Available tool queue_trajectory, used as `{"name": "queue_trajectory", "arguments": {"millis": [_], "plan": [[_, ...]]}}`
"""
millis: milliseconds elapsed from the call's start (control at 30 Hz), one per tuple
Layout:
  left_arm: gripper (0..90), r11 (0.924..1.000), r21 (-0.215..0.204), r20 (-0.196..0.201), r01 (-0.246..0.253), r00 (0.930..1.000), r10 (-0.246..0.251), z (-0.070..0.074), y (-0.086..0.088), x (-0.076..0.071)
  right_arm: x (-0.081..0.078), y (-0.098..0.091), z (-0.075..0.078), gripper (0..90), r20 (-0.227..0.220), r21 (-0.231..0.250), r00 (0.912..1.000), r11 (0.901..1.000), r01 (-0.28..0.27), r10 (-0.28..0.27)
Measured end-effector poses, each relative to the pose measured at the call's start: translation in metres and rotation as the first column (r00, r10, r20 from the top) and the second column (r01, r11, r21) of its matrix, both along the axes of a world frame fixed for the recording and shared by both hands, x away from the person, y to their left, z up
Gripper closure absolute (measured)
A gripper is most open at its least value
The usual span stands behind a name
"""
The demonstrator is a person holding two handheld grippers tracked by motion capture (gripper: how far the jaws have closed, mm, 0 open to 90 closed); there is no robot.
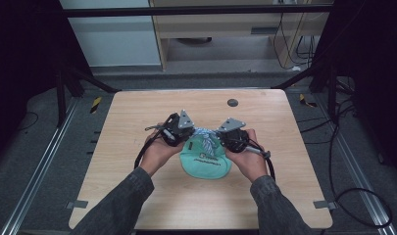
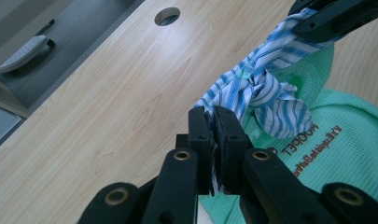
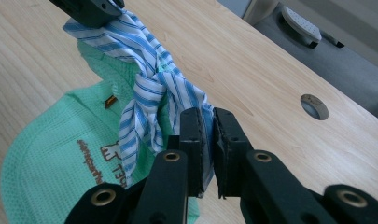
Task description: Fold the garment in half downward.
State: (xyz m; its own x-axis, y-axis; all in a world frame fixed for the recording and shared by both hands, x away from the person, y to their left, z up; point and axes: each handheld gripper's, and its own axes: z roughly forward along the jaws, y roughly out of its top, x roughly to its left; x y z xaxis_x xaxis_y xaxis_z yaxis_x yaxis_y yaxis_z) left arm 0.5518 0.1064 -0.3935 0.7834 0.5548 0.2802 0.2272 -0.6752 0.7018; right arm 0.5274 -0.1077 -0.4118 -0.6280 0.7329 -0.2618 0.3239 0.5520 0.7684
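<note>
Striped cloth (image 2: 252,88) between both claws

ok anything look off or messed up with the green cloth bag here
Nothing looks damaged or spilled. The green bag lies flat on the table, and its blue striped ties are knotted, each end pinched by the left gripper and right gripper.

Looks like a lab recording rig, not a home. I'm working at a bare light wooden table (image 1: 137,196) with a round cable hole (image 1: 232,103) near its far edge. Aluminium rails (image 1: 34,181) run along the grey carpet (image 1: 19,161) on both sides. Black curtains (image 1: 19,58) hang left and right, cables (image 1: 353,196) trail over the floor, and yellow-black hazard tape (image 1: 95,104) marks the stand feet beyond the far corners.
</note>
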Motion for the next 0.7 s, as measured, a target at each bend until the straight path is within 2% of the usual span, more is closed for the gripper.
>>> {"name": "queue_trajectory", "arguments": {"millis": [300, 700], "plan": [[86.6, 0.9999, -0.01, -0.005, 0.005, 1.0, -0.005, -0.005, 0.003, -0.004, -0.005, 0.001, -0.004, 82.8, 0.003, 0.002, 1.0, 1.0, -0.007, 0.007], [86.4, 0.9996, -0.016, -0.014, 0.023, 0.9996, -0.023, -0.016, 0.01, -0.017, -0.018, 0.003, -0.011, 82.4, 0.003, 0.003, 0.9996, 0.9996, -0.028, 0.028]]}}
